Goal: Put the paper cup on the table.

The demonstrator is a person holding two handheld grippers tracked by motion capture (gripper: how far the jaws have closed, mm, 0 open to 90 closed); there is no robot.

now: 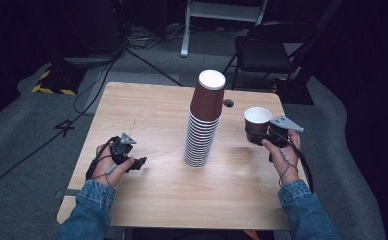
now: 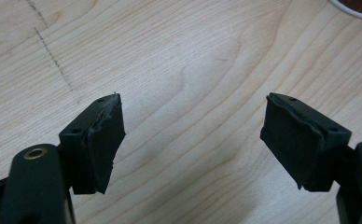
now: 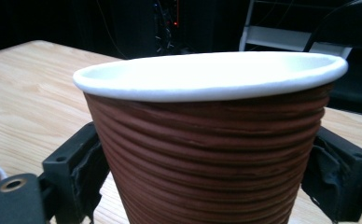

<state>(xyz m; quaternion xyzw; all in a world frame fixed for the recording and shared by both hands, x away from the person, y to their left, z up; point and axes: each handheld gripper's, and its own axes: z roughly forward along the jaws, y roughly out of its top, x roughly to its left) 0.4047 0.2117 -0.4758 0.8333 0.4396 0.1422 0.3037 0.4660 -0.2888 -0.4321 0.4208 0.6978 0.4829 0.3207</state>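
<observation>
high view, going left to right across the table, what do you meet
left gripper → tall stack of upturned brown paper cups → single upright brown cup → right gripper, its jaws on either side of that cup

Your right gripper [image 1: 256, 134] is black around a reddish-brown ribbed cup [image 1: 257, 123] with a white rim and inside, the cup stack [image 1: 204, 120] shows brown above white-edged bands, and the table [image 1: 152, 125] is pale wood grain.

Black chair [image 1: 267, 47] behind table [image 1: 147, 115]; cables [image 1: 89, 85] on floor.
</observation>
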